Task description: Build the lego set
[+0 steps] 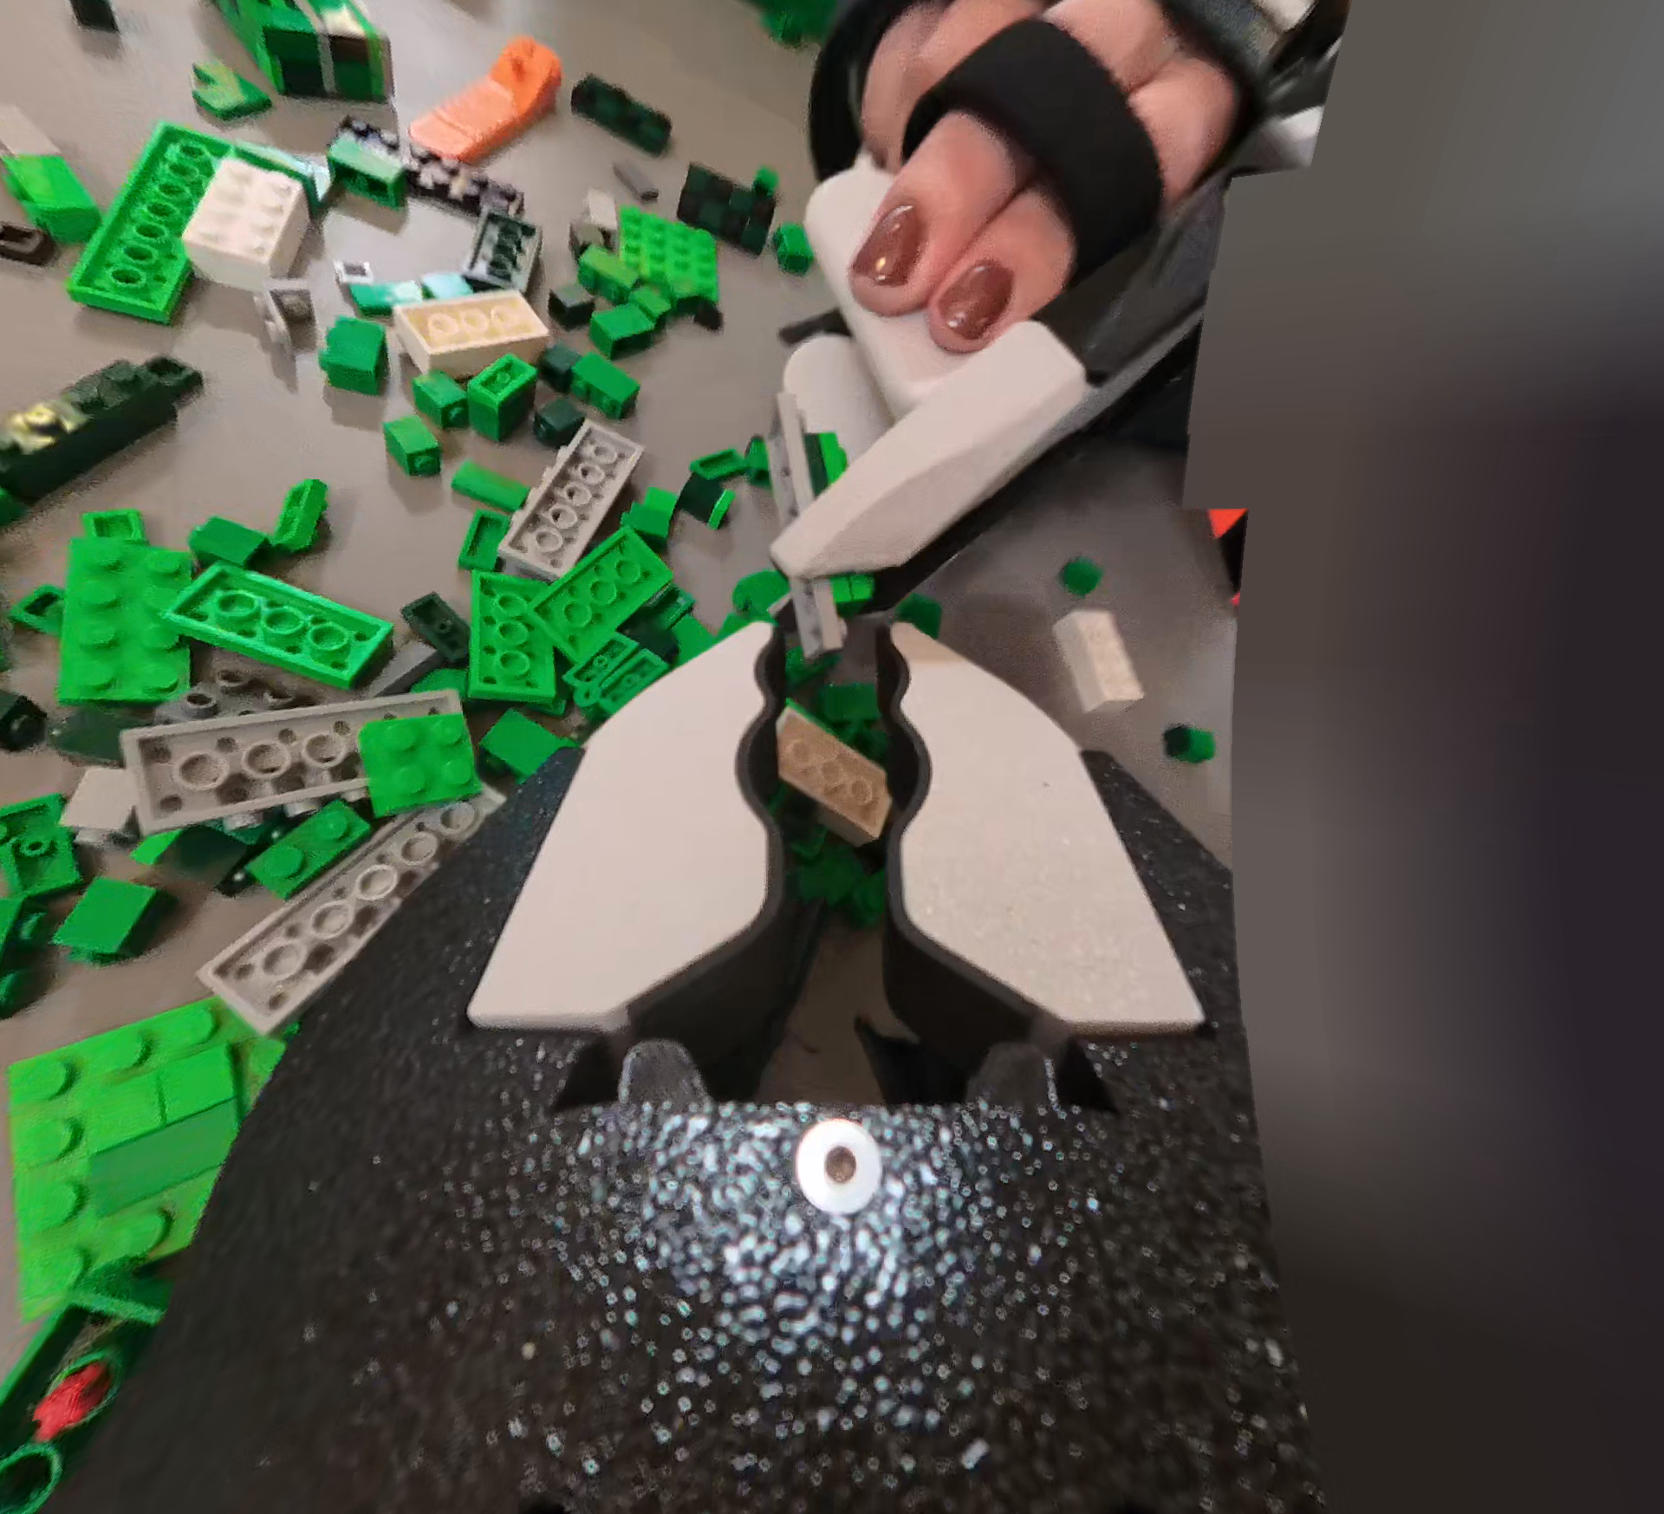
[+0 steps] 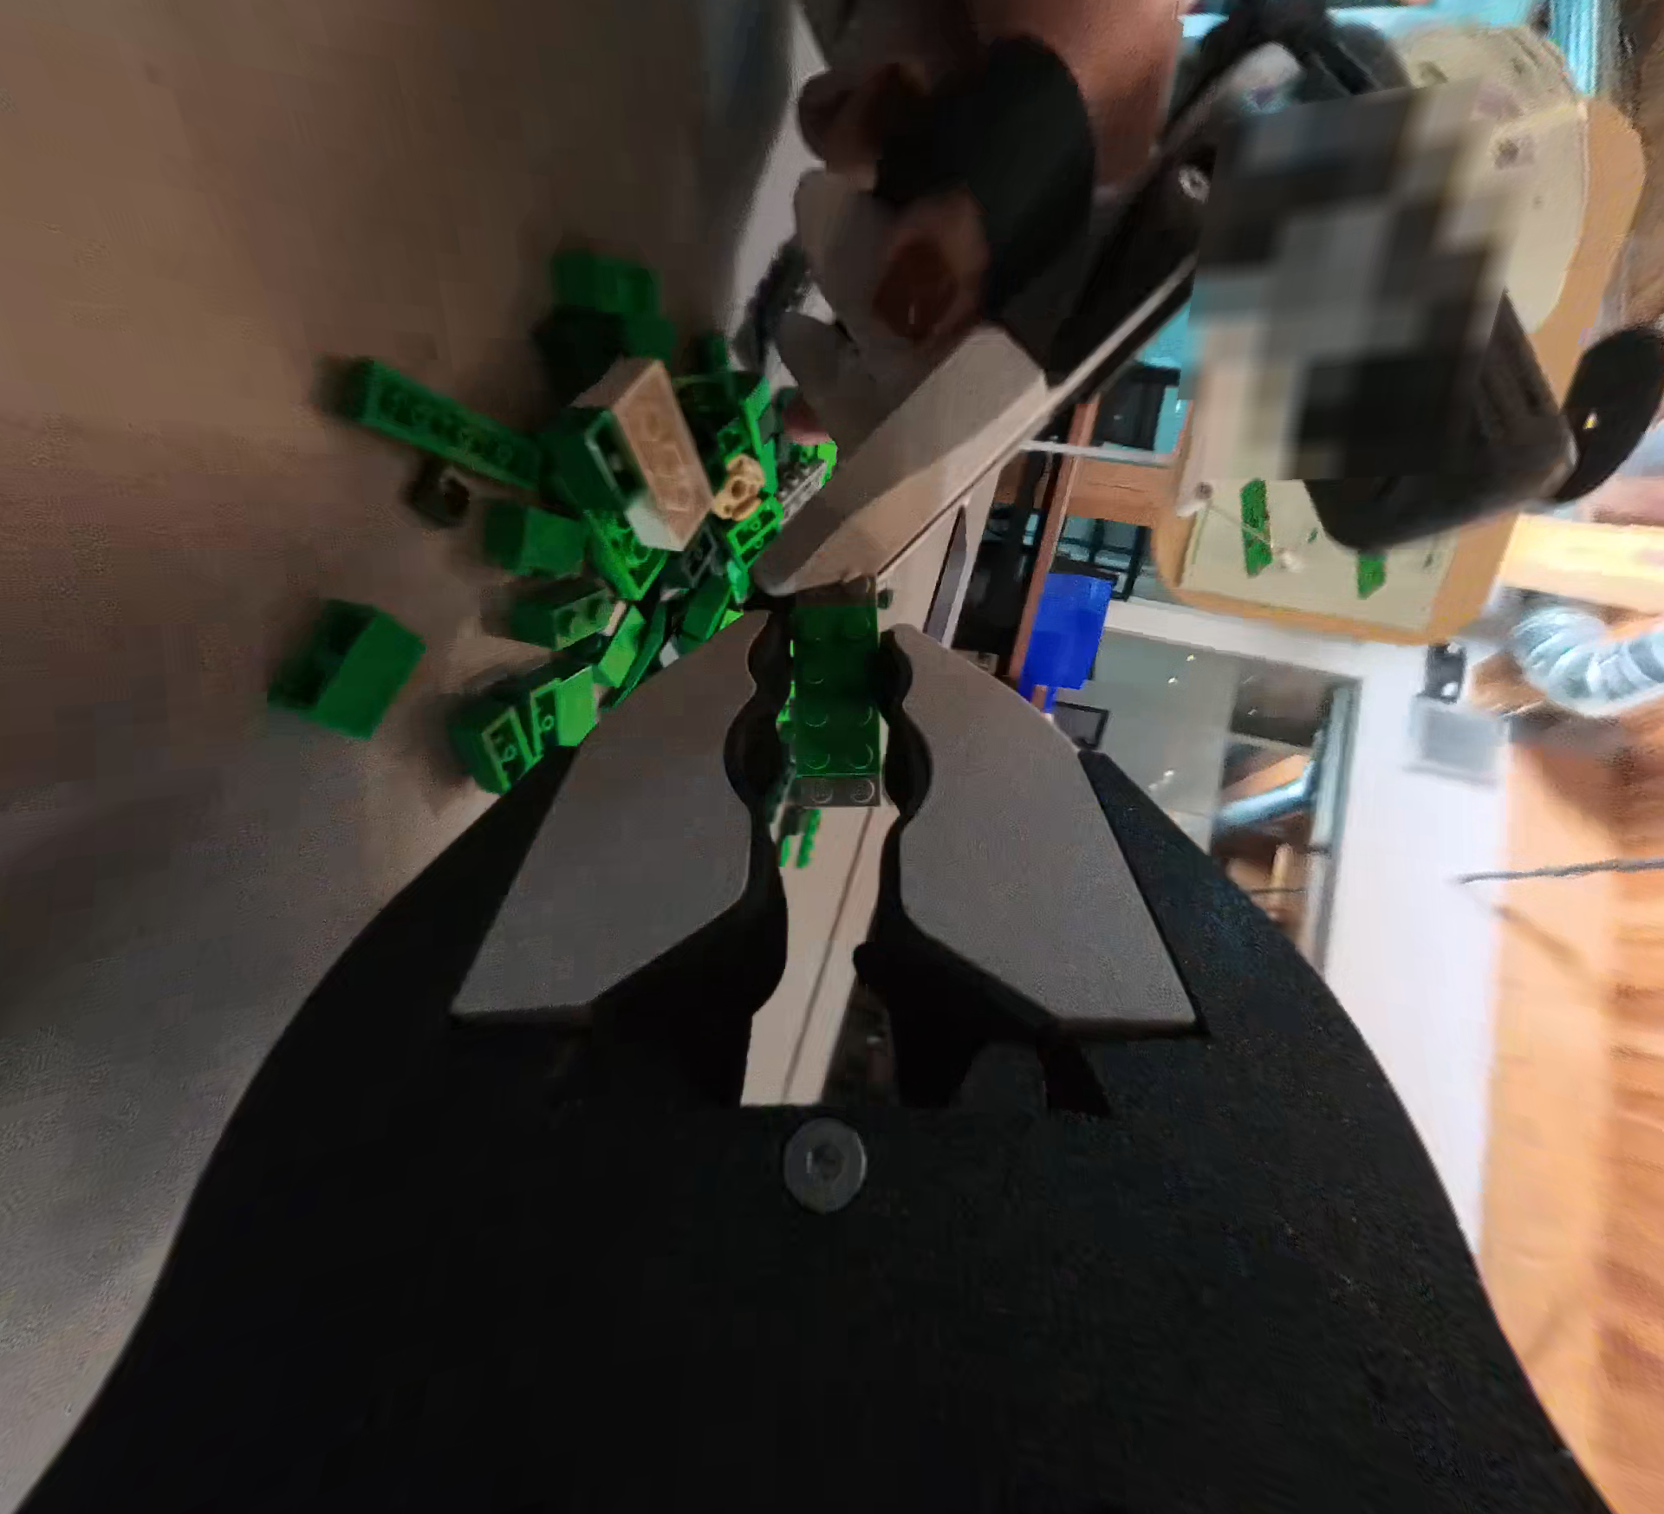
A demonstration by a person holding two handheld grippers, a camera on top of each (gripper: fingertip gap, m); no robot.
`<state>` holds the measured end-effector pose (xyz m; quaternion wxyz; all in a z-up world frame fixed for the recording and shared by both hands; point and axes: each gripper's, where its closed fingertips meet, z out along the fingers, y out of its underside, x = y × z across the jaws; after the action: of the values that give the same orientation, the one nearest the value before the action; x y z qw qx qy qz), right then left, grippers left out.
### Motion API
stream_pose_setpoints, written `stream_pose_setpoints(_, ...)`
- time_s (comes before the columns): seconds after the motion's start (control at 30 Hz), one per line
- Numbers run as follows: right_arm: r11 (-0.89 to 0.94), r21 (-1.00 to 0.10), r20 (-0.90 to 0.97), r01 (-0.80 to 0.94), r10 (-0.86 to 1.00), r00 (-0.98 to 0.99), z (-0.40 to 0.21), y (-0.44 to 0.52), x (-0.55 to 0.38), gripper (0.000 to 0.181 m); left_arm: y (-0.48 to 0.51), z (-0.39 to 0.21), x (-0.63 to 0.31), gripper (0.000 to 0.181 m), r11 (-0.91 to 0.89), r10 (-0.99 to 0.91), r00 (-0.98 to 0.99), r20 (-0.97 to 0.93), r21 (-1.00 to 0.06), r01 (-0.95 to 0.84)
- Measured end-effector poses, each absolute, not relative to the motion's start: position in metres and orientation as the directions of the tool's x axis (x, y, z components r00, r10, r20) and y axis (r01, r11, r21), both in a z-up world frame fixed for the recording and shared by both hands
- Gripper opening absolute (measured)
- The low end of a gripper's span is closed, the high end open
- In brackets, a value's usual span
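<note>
**Pressing two small pieces together**

We hold a long green piece on a grey plate [image 2: 833, 705] in the right gripper [image 2: 828, 642]. Its two fingers squeeze the piece from both sides. The piece is up in the air, above the table [image 1: 540, 30] and close to one of its edges.

The left gripper [image 1: 830, 642] comes right up to the far end of the piece. Its fingers have a small gap between them and, as far as we can see, they pinch nothing. The thin end of the piece sits just at their tips.

We think the step is to hold both ends, so we can turn the piece or push its parts tight. To do it well, we should keep the right squeeze firm. We should close the left fingers slowly on the flat sides. We should push straight, so the thin plate does not twist or pop off.

Under the left gripper lies a tan brick [image 1: 833, 768] on the table. A big pile of green and grey bricks [image 1: 360, 570] spreads out from it. An orange tool [image 1: 491, 102] lies farther back.

We can read no words or brand marks. The bumps are too small and blurry.
</note>
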<state>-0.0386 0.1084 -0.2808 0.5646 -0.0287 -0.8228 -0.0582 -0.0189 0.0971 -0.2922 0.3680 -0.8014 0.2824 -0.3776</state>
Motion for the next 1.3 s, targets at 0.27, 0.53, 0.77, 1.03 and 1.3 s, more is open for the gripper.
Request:
stream_pose_setpoints(0.27, 0.975, 0.191, 0.933, 0.118, -0.143, -0.331, -0.277, 0.106, -0.040, 0.019, 0.101, -0.294, -0.025, 0.004, -0.535, -0.719, 0.628, 0.298, -0.814, -0.226)
stream_pose_setpoints(0.53, 0.934, 0.321, 0.942, 0.160, -0.296, -0.160, -0.265, 0.110, -0.046, 0.019, 0.104, -0.282, -0.031, 0.004, -0.593, -0.666, 0.567, 0.485, -0.806, -0.008)
stream_pose_setpoints(0.77, 0.949, 0.281, 0.958, 0.146, -0.267, -0.107, -0.264, 0.112, -0.048, 0.017, 0.103, -0.279, -0.033, 0.005, -0.642, -0.644, 0.479, 0.596, -0.762, 0.085)
stream_pose_setpoints(1.03, 0.980, -0.088, 0.958, 0.179, 0.133, -0.255, -0.278, 0.113, -0.049, 0.021, 0.107, -0.292, -0.037, 0.003, -0.548, -0.678, 0.656, 0.331, -0.822, -0.152)
stream_pose_setpoints(1.3, 0.976, 0.033, 0.985, 0.213, 0.004, -0.172, -0.262, 0.112, -0.049, 0.018, 0.103, -0.277, -0.036, 0.004, -0.598, -0.661, 0.551, 0.510, -0.801, 0.024)
